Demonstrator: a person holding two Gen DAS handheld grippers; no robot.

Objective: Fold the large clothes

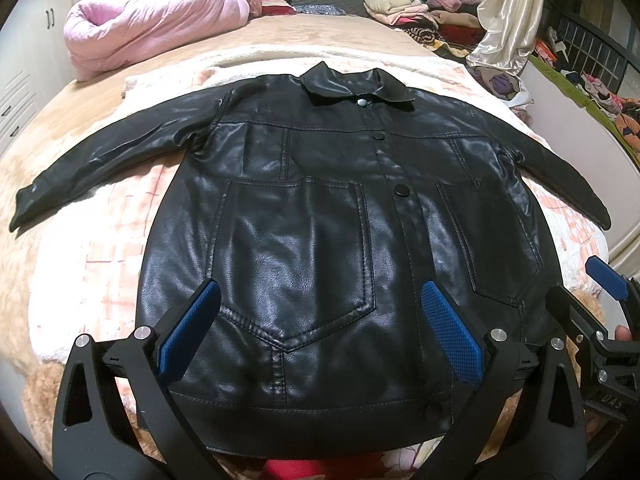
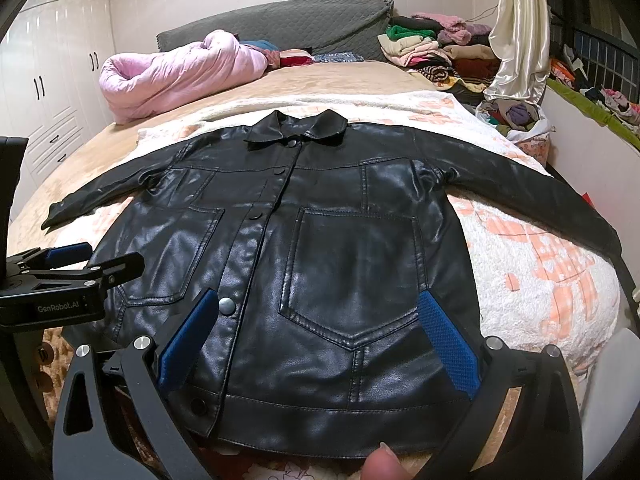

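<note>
Jacket (image 1: 320,240) lies flat on the bed (image 1: 100,128), buttoned, hem right under both claws; left claw (image 1: 320,332) and right claw (image 2: 318,340) gape wide, holding nothing.

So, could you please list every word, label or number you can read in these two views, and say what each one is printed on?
"GenRobot.AI": on the black body of the left tongs, seen in the right wrist view.
"DAS": on the black body of the right tongs, seen in the left wrist view; it may be only part of a longer marking.
The black leather jacket shows no readable text; its snap buttons are too small to tell.
</note>
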